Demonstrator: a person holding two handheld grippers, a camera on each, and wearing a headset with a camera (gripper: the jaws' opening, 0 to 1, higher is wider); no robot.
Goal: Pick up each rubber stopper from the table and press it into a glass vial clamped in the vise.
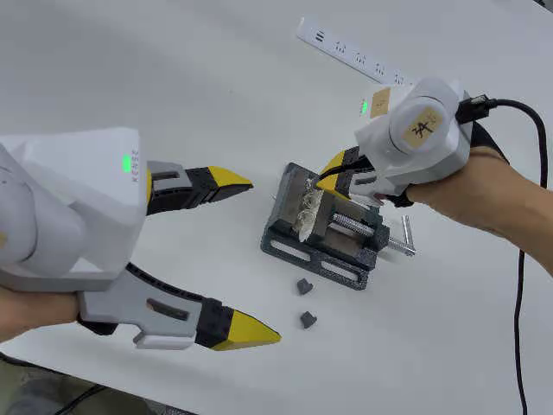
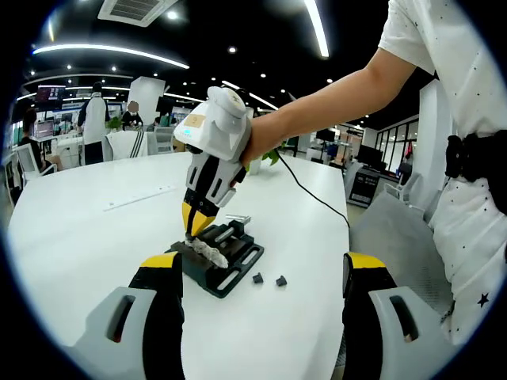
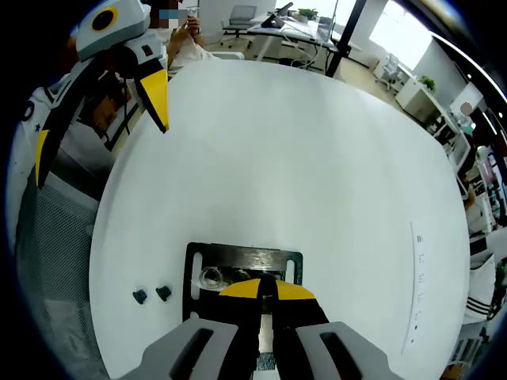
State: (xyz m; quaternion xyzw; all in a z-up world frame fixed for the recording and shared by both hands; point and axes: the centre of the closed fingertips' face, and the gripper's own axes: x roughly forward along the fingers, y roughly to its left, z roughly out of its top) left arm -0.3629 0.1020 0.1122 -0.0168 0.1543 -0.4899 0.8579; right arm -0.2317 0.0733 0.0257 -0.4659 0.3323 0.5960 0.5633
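Note:
A dark vise (image 1: 321, 248) sits mid-table with clear glass vials (image 1: 306, 208) clamped in it. Two small dark rubber stoppers (image 1: 303, 285) (image 1: 308, 320) lie on the white table just in front of it. My right gripper (image 1: 333, 169) hangs over the vials, tips pointing down, jaws shut; I see nothing between them. From its own view, the right gripper (image 3: 265, 290) sits just above the vise (image 3: 242, 256), with the stoppers (image 3: 151, 294) to the left. My left gripper (image 1: 244, 257) is open, left of the vise. The left gripper (image 2: 263, 265) frames the vise (image 2: 224, 265) and stoppers (image 2: 268, 279).
A white power strip (image 1: 354, 54) lies at the far side of the table. A black cable (image 1: 522, 259) runs from the right gripper down the right side. The vise's handle (image 1: 406, 235) sticks out to the right. People and desks stand in the background.

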